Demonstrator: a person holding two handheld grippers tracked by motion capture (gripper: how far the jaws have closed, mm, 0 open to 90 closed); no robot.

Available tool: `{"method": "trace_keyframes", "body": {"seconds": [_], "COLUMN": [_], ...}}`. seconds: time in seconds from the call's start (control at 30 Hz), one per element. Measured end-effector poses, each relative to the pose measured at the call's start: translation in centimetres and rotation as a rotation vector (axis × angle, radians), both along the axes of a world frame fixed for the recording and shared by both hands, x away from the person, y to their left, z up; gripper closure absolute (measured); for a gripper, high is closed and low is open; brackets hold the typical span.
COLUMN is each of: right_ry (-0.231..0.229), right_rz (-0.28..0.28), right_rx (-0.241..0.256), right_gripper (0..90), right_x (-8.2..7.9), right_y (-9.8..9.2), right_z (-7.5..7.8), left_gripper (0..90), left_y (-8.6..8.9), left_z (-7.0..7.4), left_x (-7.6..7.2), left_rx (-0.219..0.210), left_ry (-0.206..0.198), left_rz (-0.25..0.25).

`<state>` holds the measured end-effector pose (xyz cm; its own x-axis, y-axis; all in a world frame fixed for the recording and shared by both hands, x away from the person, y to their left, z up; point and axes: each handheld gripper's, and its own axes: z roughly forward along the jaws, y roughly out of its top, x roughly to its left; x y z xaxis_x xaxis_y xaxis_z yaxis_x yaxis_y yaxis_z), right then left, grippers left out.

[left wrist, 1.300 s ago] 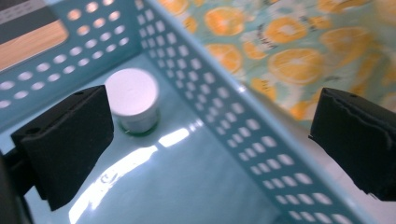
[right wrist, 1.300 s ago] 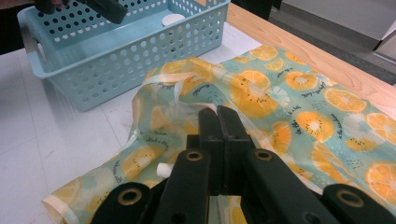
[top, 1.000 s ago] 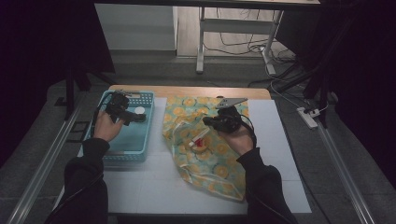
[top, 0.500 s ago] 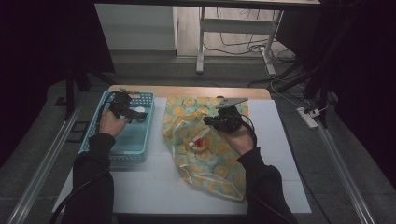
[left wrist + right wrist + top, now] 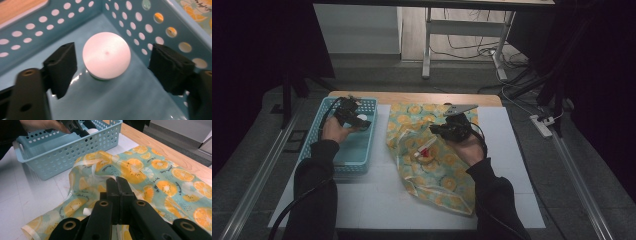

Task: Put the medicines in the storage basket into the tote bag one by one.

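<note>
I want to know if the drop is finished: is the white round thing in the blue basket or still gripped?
In the basket. The white round thing rests on the blue basket floor, between the open left gripper jaws, untouched.

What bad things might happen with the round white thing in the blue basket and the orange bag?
The left tongs stand open around the round white lid, close to the perforated blue plastic basket's corner wall; a black pad might bump it. The right tongs are shut over the orange-printed plastic bag; lifting could drag it and spill what's inside.
</note>
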<state>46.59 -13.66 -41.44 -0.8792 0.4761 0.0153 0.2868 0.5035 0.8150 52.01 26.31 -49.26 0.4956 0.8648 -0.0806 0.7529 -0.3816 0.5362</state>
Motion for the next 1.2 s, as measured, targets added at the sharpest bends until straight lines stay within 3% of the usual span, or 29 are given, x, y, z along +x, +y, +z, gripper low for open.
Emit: {"method": "trace_keyframes", "body": {"seconds": [0.4,0.63,0.83,1.2], "right_ry": [-0.002,-0.002,-0.002,0.002], "right_rz": [-0.002,-0.004,-0.003,0.0], "right_rx": [0.003,0.007,0.01,0.01], "right_gripper": [89.6,89.6,89.6,89.7], "right_x": [0.0,0.0,0.0,0.0], "right_y": [-0.1,-0.2,-0.2,-0.1], "right_z": [0.1,0.2,0.2,0.2], "left_gripper": [48.8,50.2,50.4,50.5], "left_y": [0.2,0.0,0.1,0.2], "left_z": [0.0,0.2,0.7,3.4], "left_x": [0.3,0.1,-0.2,-1.6], "left_rx": [0.002,0.029,0.011,0.0], "left_ry": [0.029,0.034,0.025,-0.001], "left_rz": [0.024,0.046,0.051,0.02]}}
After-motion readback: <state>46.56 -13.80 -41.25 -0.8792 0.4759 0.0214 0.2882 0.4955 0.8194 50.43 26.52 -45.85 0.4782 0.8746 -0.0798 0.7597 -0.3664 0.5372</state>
